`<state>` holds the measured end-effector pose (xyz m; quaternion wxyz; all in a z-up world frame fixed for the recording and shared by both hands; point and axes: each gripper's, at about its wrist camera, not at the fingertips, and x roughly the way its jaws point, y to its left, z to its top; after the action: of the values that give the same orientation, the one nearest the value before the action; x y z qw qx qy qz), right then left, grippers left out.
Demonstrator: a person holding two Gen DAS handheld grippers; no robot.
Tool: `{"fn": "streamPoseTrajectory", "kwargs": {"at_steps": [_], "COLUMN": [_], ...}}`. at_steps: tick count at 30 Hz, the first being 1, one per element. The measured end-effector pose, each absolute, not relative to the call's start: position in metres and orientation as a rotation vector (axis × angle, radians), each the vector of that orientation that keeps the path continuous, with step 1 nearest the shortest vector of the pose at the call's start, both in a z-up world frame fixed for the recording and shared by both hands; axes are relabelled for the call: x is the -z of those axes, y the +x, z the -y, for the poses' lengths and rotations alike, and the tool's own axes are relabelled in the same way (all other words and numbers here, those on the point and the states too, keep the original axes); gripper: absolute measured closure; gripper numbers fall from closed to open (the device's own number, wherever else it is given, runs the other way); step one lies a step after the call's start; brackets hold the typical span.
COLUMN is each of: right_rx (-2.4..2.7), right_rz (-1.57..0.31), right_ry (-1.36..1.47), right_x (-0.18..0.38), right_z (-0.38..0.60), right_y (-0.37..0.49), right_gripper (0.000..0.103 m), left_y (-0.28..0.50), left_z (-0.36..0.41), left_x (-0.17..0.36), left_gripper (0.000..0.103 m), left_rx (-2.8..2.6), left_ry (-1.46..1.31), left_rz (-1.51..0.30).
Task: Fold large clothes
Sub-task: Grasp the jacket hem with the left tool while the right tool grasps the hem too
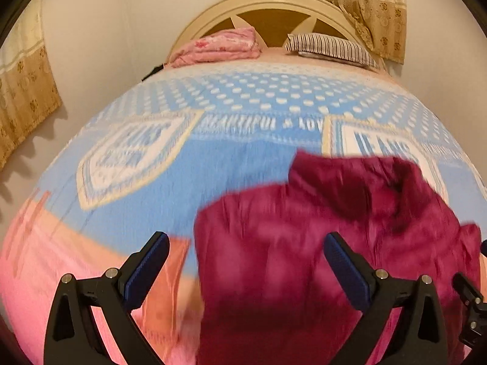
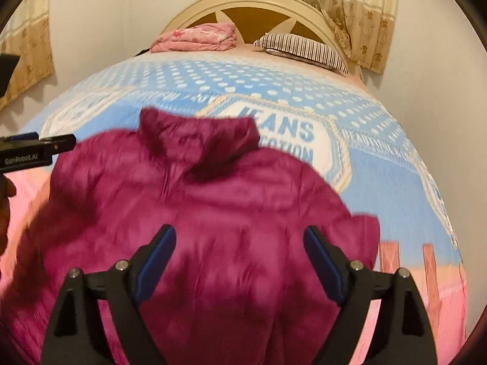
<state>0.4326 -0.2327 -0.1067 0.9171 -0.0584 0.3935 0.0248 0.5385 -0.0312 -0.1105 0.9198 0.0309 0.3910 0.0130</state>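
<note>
The right wrist view shows the whole upper part of the magenta jacket (image 2: pixel 194 213): its stand-up collar sits at upper centre, shoulders spreading to both sides, the body running down under the camera. The left wrist view catches only the jacket's (image 1: pixel 304 243) left edge and crumpled collar in the lower right of the frame, with more bare blanket (image 1: pixel 152 167) to the left. Only the right view shows the left gripper (image 2: pixel 36 149) from the side, at the left edge, with a dark hand (image 2: pixel 6 213) below it.

Both tools tilt downward over the bed. The left gripper (image 1: pixel 246 240) stands wide with nothing clamped; the right gripper (image 2: pixel 240 237) is likewise spread wide, the cloth lying below its blue pads (image 2: pixel 158 252), not pinched.

The jacket looks thin and crinkled. The blanket is fleecy, blue with white dots and lettering, pink at its near end. A folded pink quilt (image 1: pixel 219 45) and a striped pillow (image 1: pixel 331 48) lie before the arched cream headboard (image 1: pixel 268 0).
</note>
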Motion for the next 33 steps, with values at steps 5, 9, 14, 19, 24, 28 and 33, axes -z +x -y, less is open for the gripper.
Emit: {"fn": "streamPoseTrajectory", "kwargs": {"at_steps": [5, 9, 14, 19, 24, 28, 33], "right_rx": [-0.057, -0.051, -0.057, -0.048, -0.069, -0.08, -0.093], "right_rz": [-0.821, -0.829, -0.894, -0.958, -1.02, -1.021, -0.952], "right_ry": [-0.083, -0.059, -0.053, -0.104, -0.127, -0.139, -0.203], "right_x": [0.093, 0.085, 0.091, 0.109, 0.131, 0.135, 0.12], "right_z": [0.238, 0.246, 0.249, 0.243, 0.248, 0.255, 0.256], "right_y": [0.482, 0.518, 0.569, 0.603, 0.611, 0.597, 0.567], "right_gripper": [0.015, 0.015, 0.012, 0.017, 0.055, 0.088, 0.092], "left_y": [0.597, 0.635, 0.674, 0.68, 0.676, 0.665, 0.631], "left_z": [0.047, 0.06, 0.087, 0.1, 0.098, 0.093, 0.085], "left_x": [0.111, 0.11, 0.126, 0.149, 0.16, 0.159, 0.14], "left_gripper": [0.002, 0.002, 0.002, 0.002, 0.056, 0.084, 0.091], "left_rx": [-0.024, -0.031, -0.012, 0.022, 0.101, 0.139, 0.158], "left_ry": [0.039, 0.045, 0.122, 0.186, 0.194, 0.181, 0.215], "left_rz": [-0.871, -0.889, -0.93, -0.955, -0.992, -0.998, -0.892]}}
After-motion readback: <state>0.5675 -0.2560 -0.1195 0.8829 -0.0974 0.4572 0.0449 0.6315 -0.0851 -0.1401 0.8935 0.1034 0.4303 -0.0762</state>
